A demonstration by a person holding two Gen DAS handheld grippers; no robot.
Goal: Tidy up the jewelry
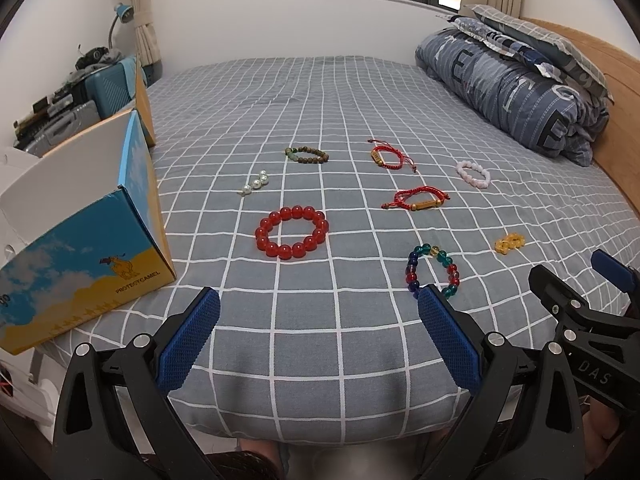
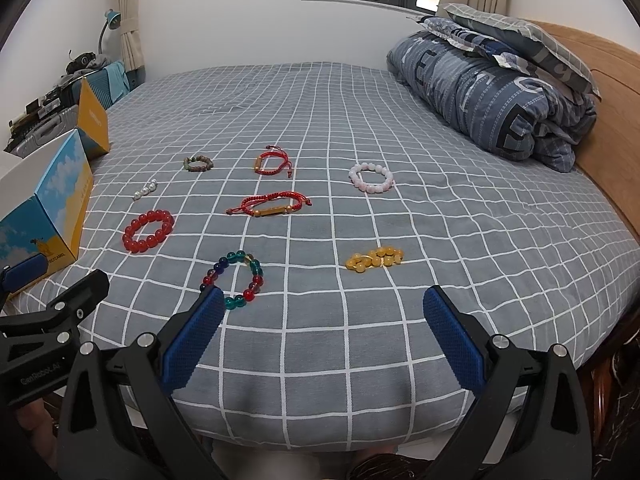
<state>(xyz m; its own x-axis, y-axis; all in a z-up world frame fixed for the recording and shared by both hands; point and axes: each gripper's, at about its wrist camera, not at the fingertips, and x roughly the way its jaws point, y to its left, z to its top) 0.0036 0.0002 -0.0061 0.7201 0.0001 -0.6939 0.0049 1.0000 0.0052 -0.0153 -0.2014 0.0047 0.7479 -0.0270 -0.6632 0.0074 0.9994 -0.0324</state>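
Several bracelets lie on the grey checked bed sheet (image 1: 320, 96): a big red bead bracelet (image 1: 292, 232) (image 2: 148, 231), a multicolour bead bracelet (image 1: 433, 272) (image 2: 233, 278), a yellow bead bracelet (image 1: 509, 242) (image 2: 375, 258), a pink bead bracelet (image 1: 474, 174) (image 2: 371, 177), two red cord bracelets (image 1: 416, 199) (image 1: 390, 155), a brown bead bracelet (image 1: 307, 155) and a pearl string (image 1: 255, 183). An open blue-and-yellow box (image 1: 80, 256) (image 2: 44, 220) stands at the bed's left edge. My left gripper (image 1: 319, 300) and right gripper (image 2: 323, 300) are open and empty above the near edge.
A folded blue quilt (image 1: 512, 88) and pillows lie at the far right by the wooden headboard (image 1: 624, 120). Suitcases and clutter (image 1: 68, 108) sit beyond the bed's left side. The right gripper shows at the left wrist view's right edge (image 1: 580, 312).
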